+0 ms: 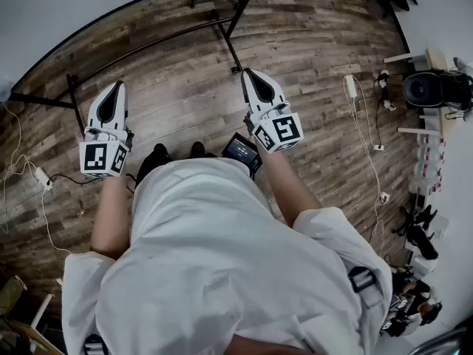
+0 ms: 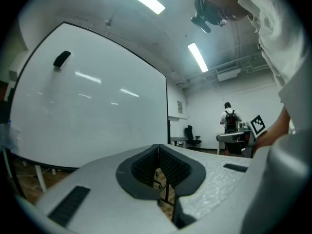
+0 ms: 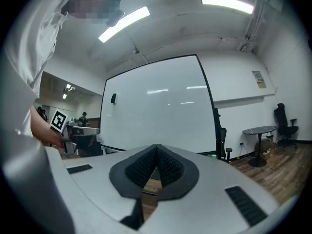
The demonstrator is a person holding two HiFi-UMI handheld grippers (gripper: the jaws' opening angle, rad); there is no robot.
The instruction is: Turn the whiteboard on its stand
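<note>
Whiteboard (image 3: 156, 106) upright, long axis level, face toward left gripper (image 2: 157, 150), right gripper (image 3: 156, 150); jaws clenched, empty

- Your left hand-held gripper (image 1: 114, 89) and right hand-held gripper (image 1: 251, 75) sit side by side before you, above the floor (image 1: 185, 87).
- The whiteboard (image 3: 156, 106) stands ahead of both, its stand (image 1: 148, 46) on the floor beyond their tips.
- An eraser (image 2: 62, 59) sits high on the board's left.
- A round table (image 3: 258, 130) and a chair (image 3: 282, 118) stand to the right of the board.
</note>
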